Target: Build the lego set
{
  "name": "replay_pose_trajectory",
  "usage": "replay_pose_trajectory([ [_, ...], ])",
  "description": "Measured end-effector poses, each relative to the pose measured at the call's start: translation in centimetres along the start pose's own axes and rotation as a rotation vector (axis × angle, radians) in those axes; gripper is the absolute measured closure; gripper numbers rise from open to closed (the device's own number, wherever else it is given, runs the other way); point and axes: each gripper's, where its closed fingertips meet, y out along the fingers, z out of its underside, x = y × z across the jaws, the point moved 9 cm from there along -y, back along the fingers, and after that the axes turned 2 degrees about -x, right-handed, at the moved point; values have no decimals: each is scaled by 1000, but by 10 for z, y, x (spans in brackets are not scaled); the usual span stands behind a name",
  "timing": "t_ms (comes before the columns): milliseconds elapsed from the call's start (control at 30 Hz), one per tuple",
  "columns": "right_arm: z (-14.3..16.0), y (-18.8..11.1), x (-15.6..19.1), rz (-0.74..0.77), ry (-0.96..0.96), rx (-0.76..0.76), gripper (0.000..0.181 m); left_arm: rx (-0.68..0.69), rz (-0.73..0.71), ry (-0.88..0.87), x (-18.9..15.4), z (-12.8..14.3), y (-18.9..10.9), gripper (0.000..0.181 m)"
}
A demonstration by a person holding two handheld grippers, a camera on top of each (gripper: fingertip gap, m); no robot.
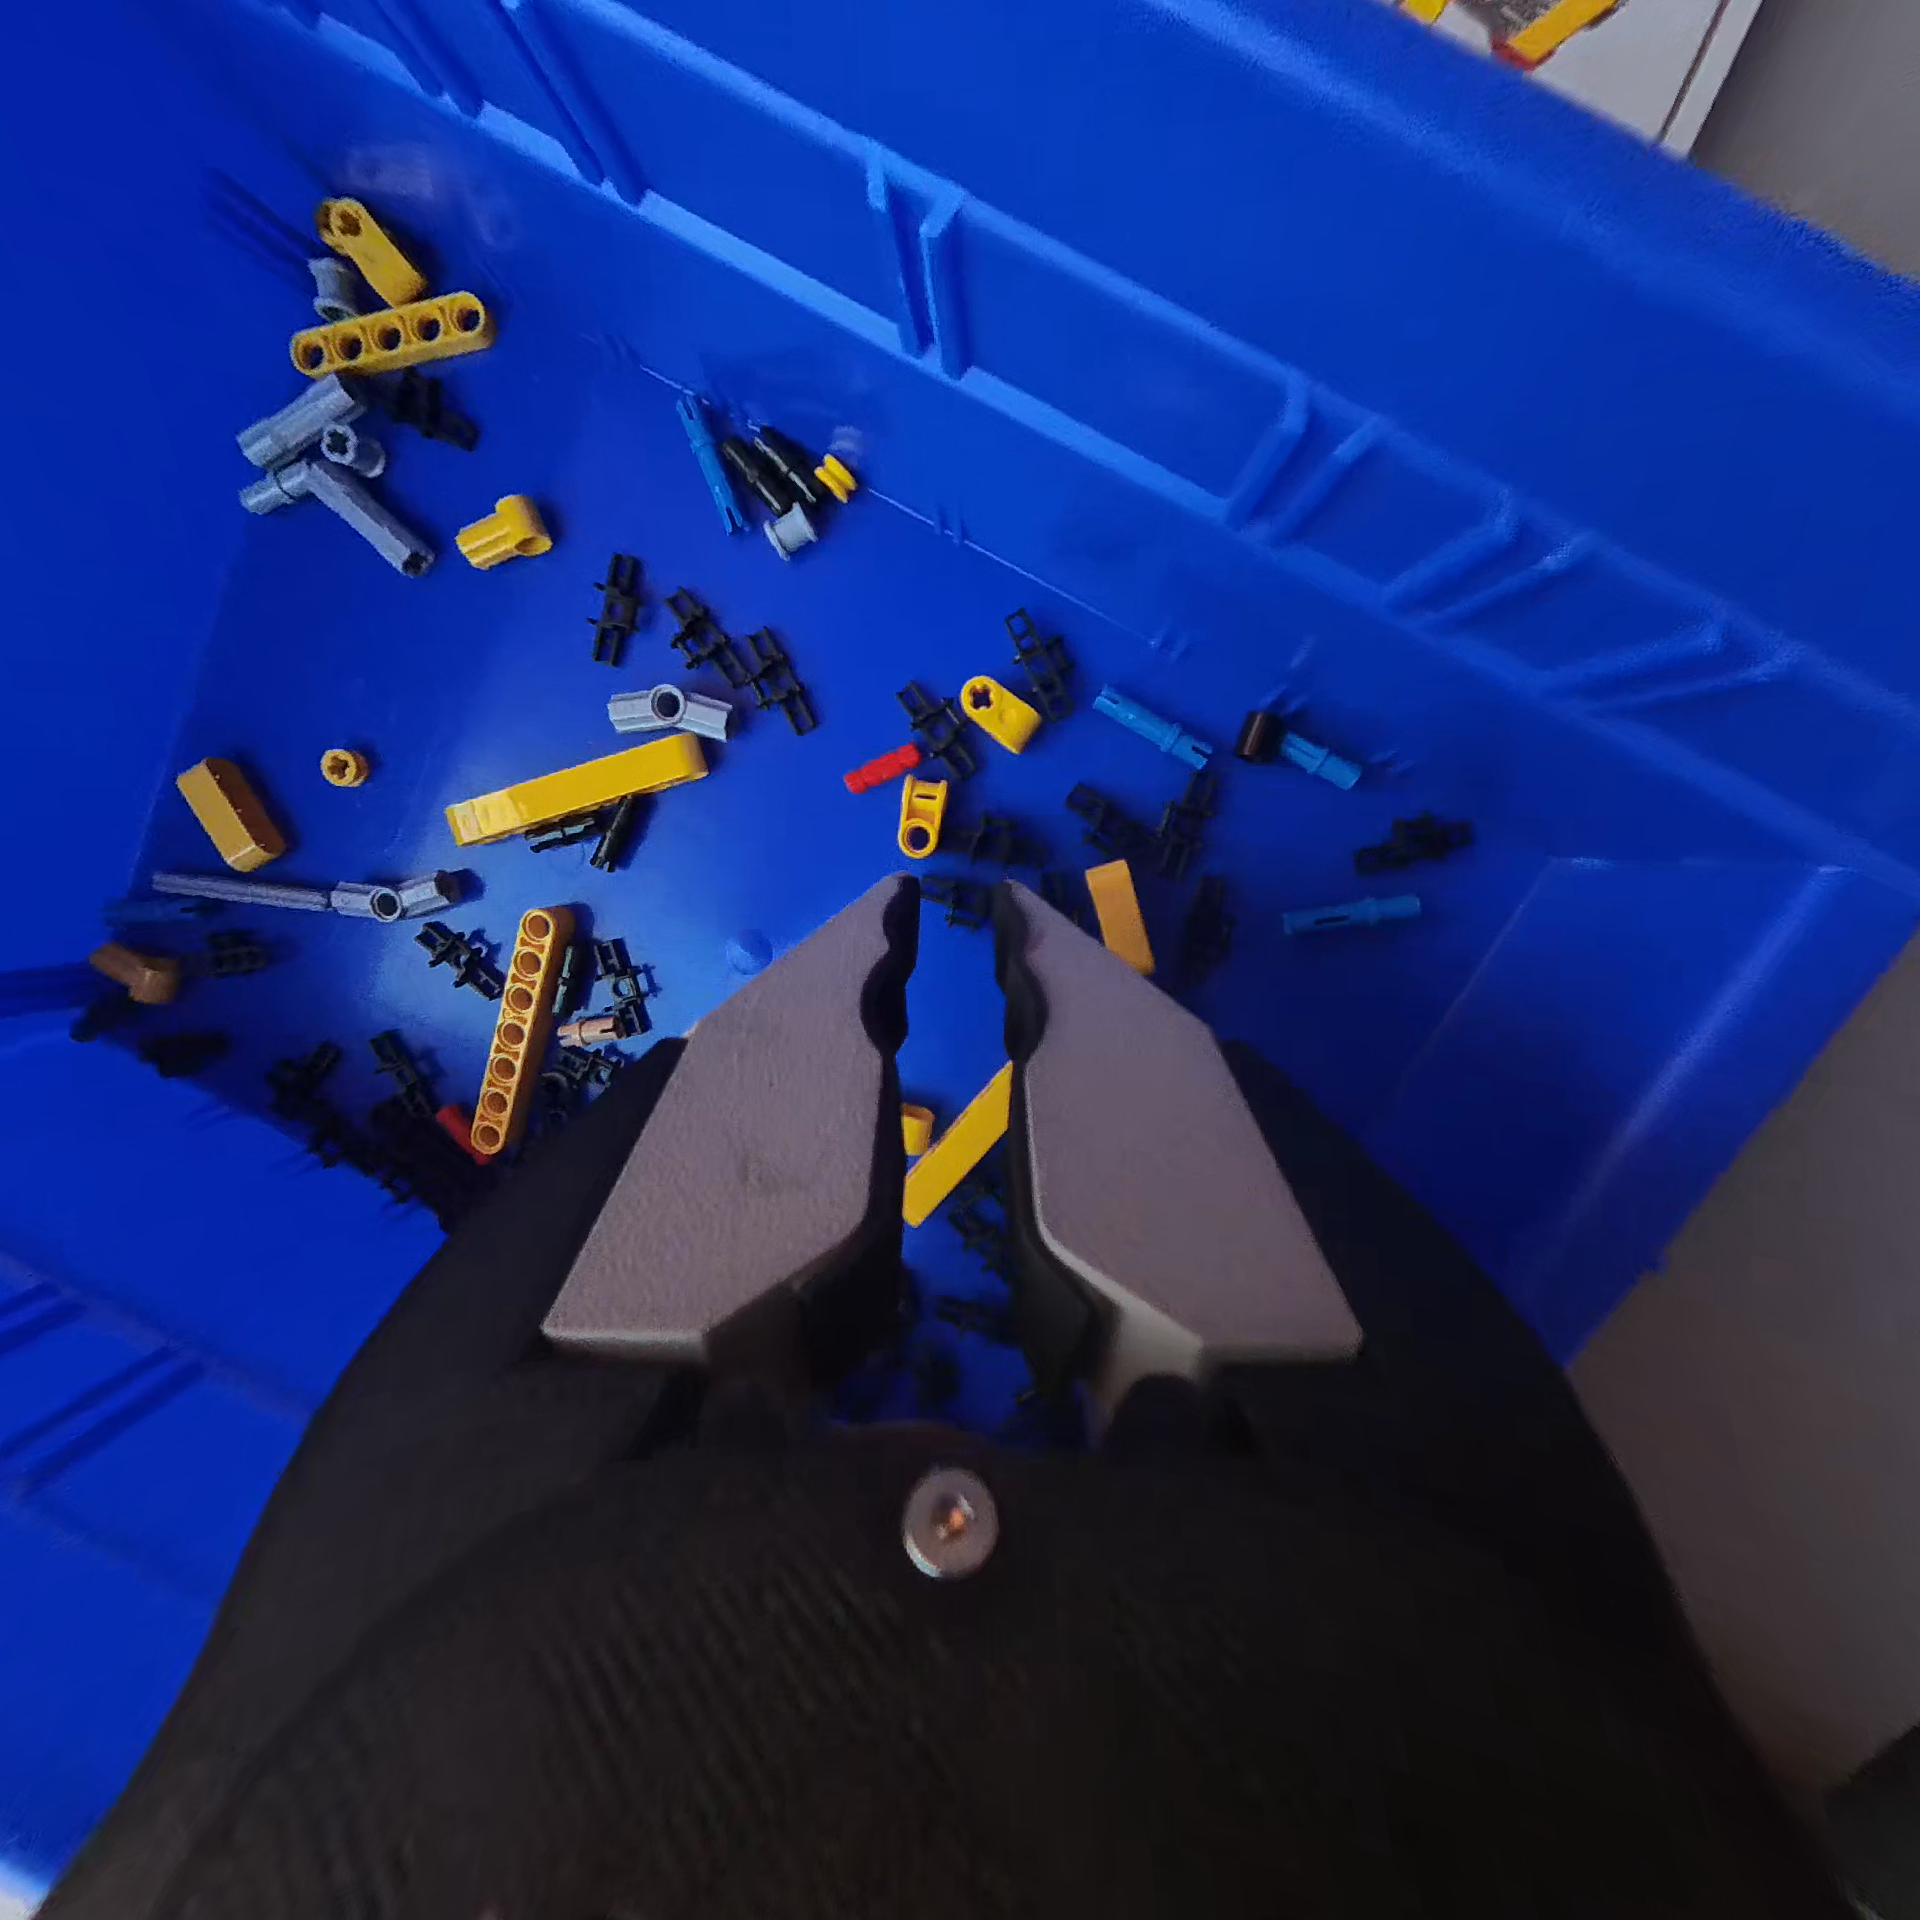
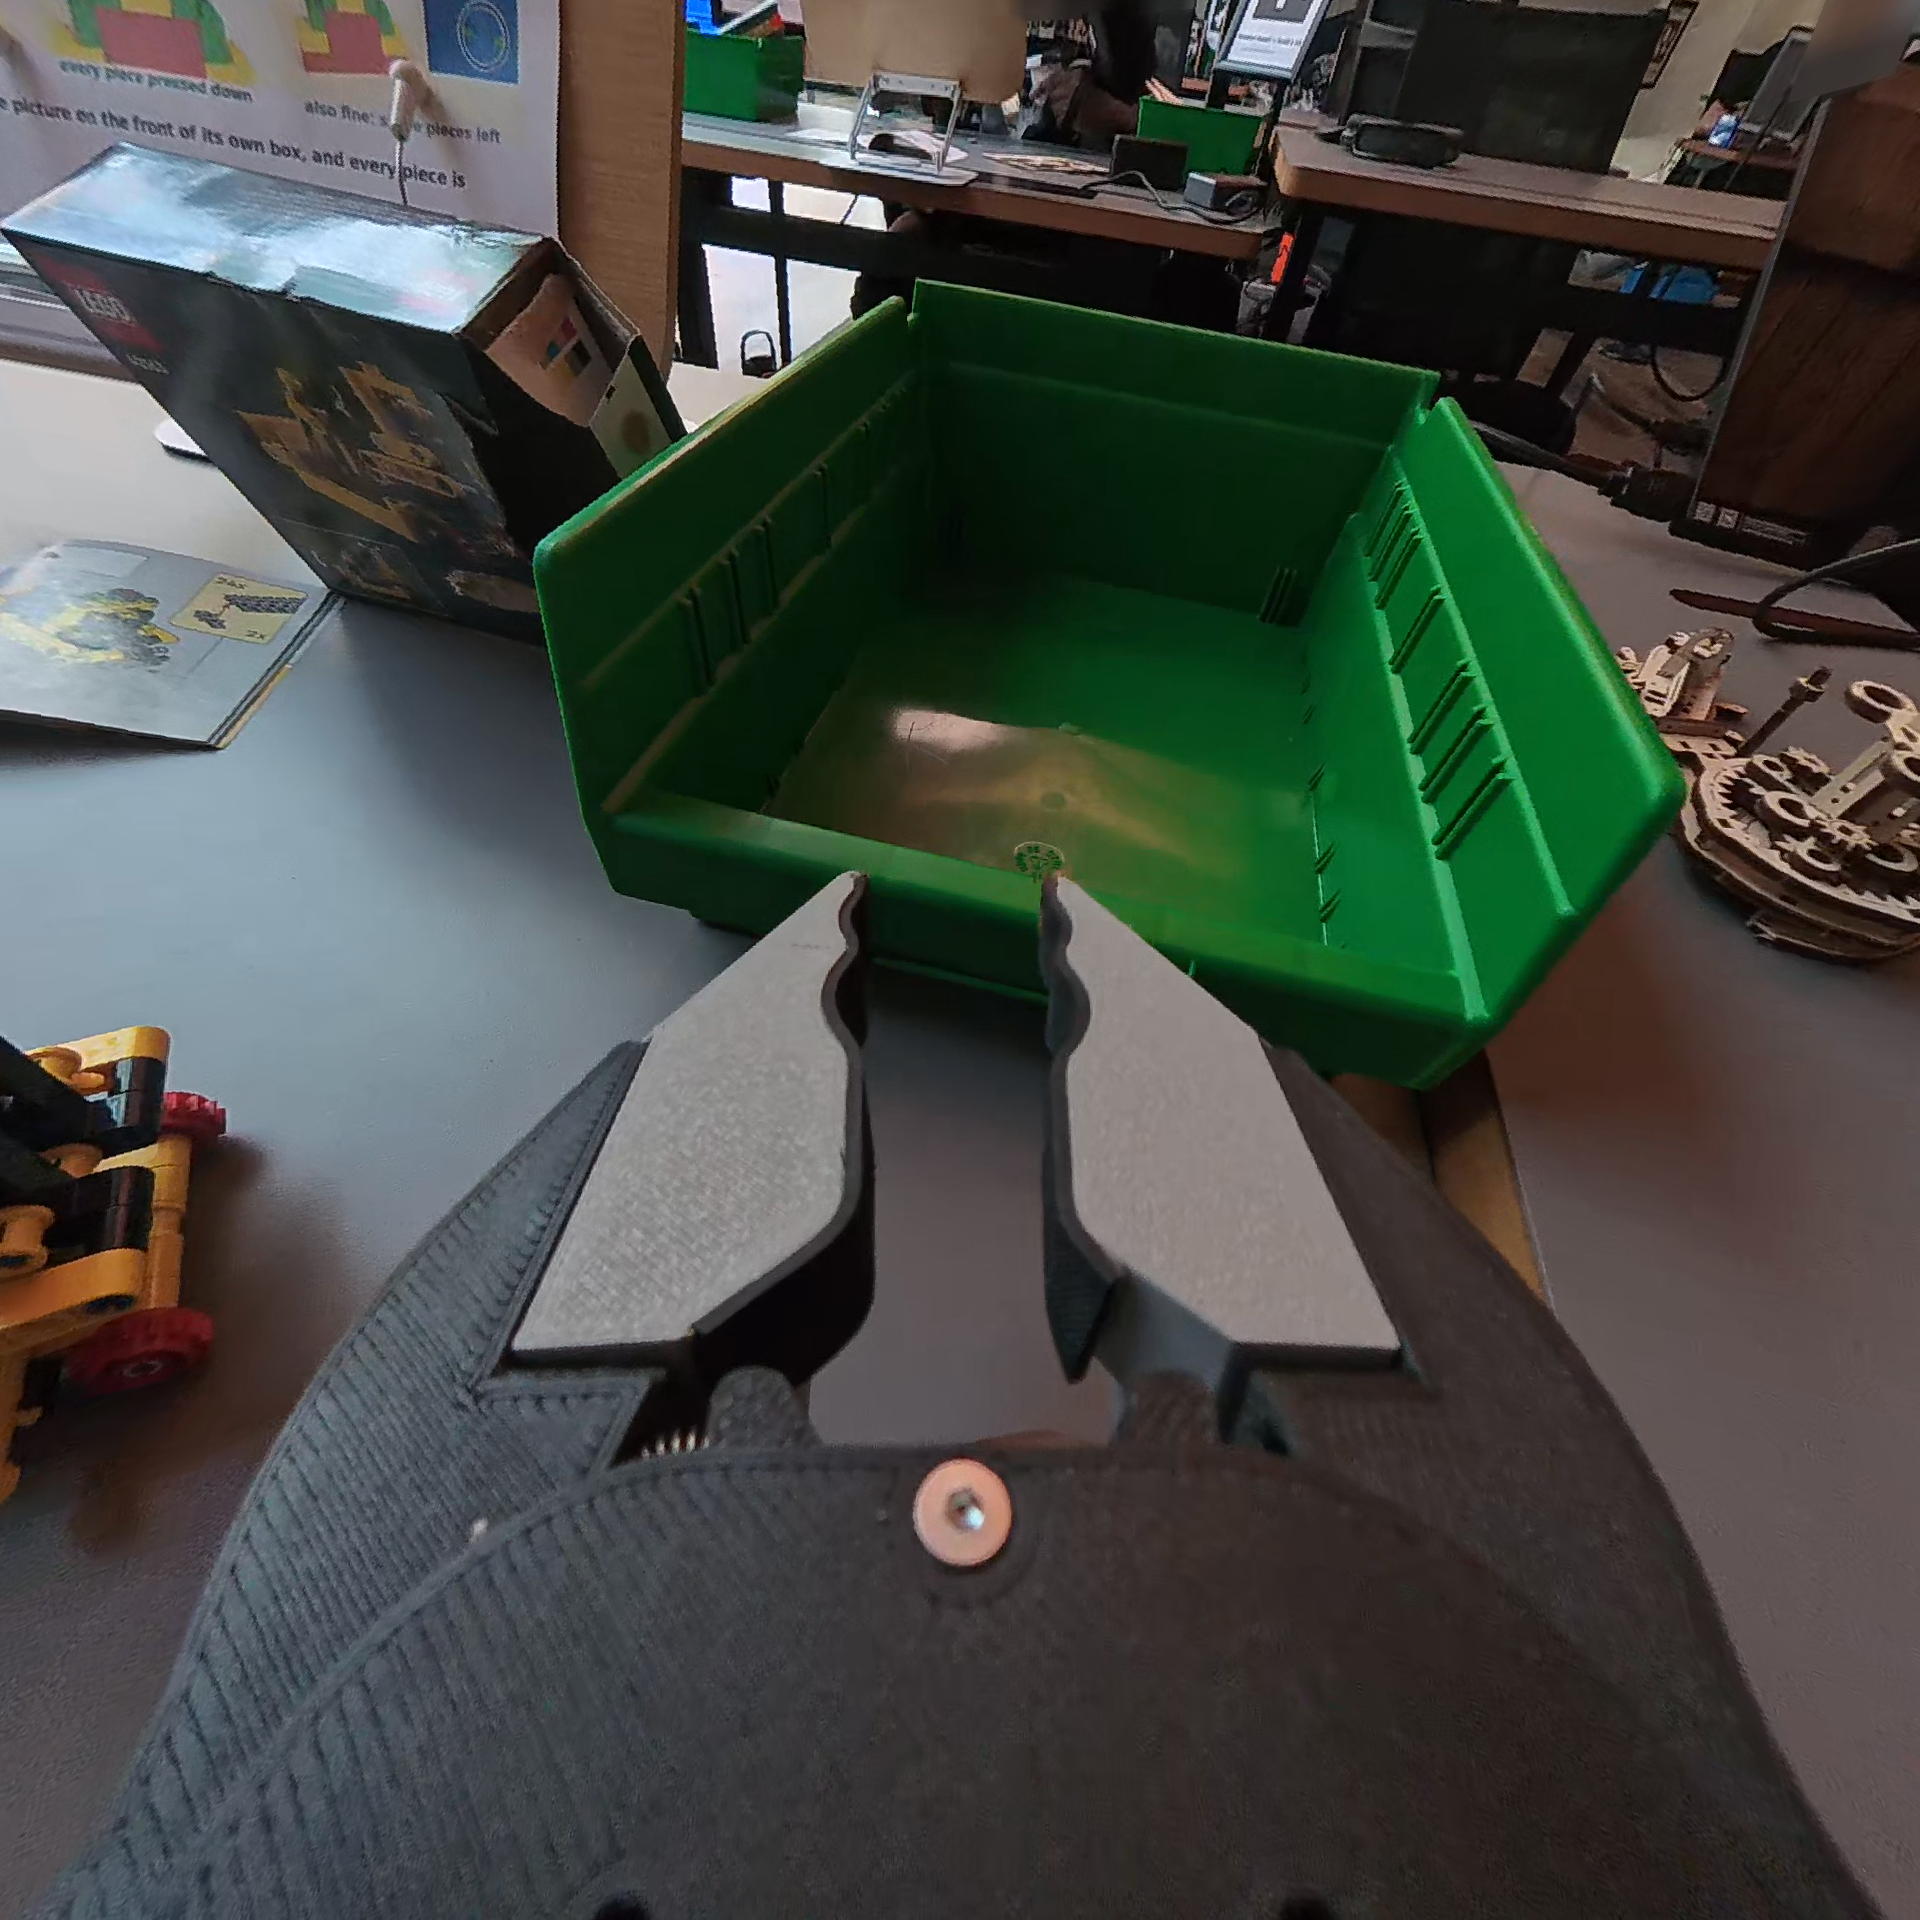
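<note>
Pieces of the set lie scattered across the floor of the deep blue plastic bin [image 1: 1195, 343]: black connector pins [image 1: 774, 665], a long yellow plastic beam [image 1: 577, 790], an orange beam with a row of holes [image 1: 520, 1029], grey axle connectors [image 1: 670, 712] and light blue pins [image 1: 1151, 724]. Your left gripper [image 1: 956, 899] hangs over them with its fingers slightly parted, a narrow gap between the tips, and nothing pinched. Your right gripper [image 2: 951, 899] points at the green plastic bin [image 2: 1538, 665] on the grey table [image 2: 364, 935], fingers spread and holding nothing. The half-built yellow and black model with red wheels [image 2: 94, 1226] sits at the left edge of that view (only partly in frame). Beyond it lie the open instruction booklet [image 2: 145, 639] and the dark cardboard set box [image 2: 312, 405], which stands tilted just beside the green bin.
</note>
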Motion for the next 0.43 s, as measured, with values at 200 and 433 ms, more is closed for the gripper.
replay_pose_trajectory([
  [200,0,0,0,-6,7,-3,153,27,40,-4,1,2,6,176],
  [433,0,-1,0,-13,6,-11,153,8,-39,-3,4,-3,-2,176],
])
